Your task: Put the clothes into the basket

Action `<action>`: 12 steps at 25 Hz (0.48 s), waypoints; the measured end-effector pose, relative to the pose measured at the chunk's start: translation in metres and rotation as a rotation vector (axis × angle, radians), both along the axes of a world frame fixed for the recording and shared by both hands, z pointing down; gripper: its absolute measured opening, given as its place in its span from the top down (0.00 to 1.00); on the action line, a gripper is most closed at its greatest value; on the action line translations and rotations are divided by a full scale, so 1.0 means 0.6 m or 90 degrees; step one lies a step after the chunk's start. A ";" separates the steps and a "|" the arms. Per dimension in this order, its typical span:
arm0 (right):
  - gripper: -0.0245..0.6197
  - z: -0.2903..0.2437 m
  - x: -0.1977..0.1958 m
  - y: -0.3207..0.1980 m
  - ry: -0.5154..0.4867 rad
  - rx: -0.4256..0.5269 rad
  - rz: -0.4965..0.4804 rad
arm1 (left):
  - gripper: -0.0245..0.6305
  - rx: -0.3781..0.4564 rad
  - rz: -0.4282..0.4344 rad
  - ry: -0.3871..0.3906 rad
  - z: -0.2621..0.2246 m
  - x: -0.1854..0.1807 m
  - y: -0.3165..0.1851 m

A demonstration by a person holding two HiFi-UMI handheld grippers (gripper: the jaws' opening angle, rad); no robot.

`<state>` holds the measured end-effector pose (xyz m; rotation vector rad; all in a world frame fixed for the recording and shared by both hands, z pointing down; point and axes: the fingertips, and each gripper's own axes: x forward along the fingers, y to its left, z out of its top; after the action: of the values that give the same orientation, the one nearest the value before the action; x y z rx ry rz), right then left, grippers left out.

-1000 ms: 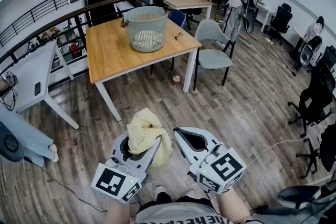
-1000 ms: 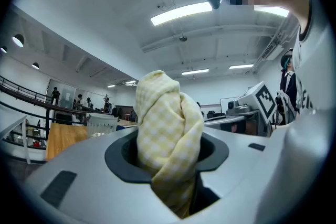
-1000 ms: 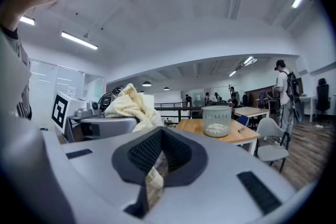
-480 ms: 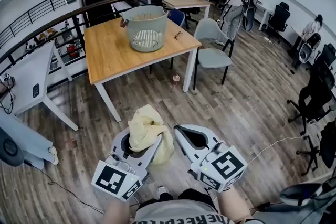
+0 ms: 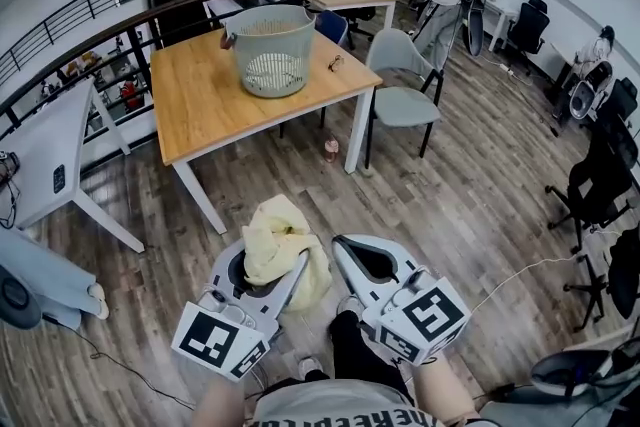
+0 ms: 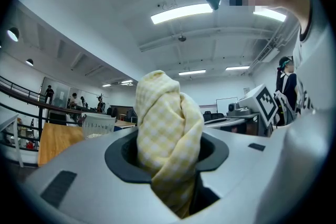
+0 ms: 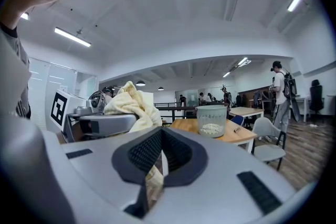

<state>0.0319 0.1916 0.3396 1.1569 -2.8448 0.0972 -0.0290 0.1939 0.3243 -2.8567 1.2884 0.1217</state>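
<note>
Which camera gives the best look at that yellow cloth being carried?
The left gripper view: the yellow cloth fills its centre, checked weave clear, clamped between the jaws. The head view shows it from above as a crumpled bundle; the right gripper view shows only a lump at the left.

Open wooden floor point(image 5: 470, 205) runs ahead to the tabletop point(image 5: 210, 105); its near half is bare. A grey chair point(image 5: 405, 105) blocks the right edge, the laundry basket point(image 5: 268, 50) the far edge.

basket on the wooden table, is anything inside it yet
No clothes show inside the laundry basket, only its slatted inner wall. Its near wall covers the bottom, so that part is unseen. The yellow checked cloth is in the left claw.
</note>
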 end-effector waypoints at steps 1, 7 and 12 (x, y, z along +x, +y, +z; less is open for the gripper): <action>0.95 0.001 -0.001 -0.012 0.001 -0.001 -0.003 | 0.67 0.000 -0.003 -0.001 0.000 -0.001 -0.011; 0.95 -0.002 -0.001 -0.103 -0.002 -0.001 -0.029 | 0.67 -0.002 -0.031 -0.003 0.001 -0.001 -0.100; 0.95 -0.011 0.017 -0.188 -0.012 0.000 -0.050 | 0.67 -0.001 -0.051 -0.002 -0.008 0.015 -0.182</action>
<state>0.0422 0.0788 0.3327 1.0479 -2.9029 0.1053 -0.0199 0.0849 0.3194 -2.8000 1.4001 0.1171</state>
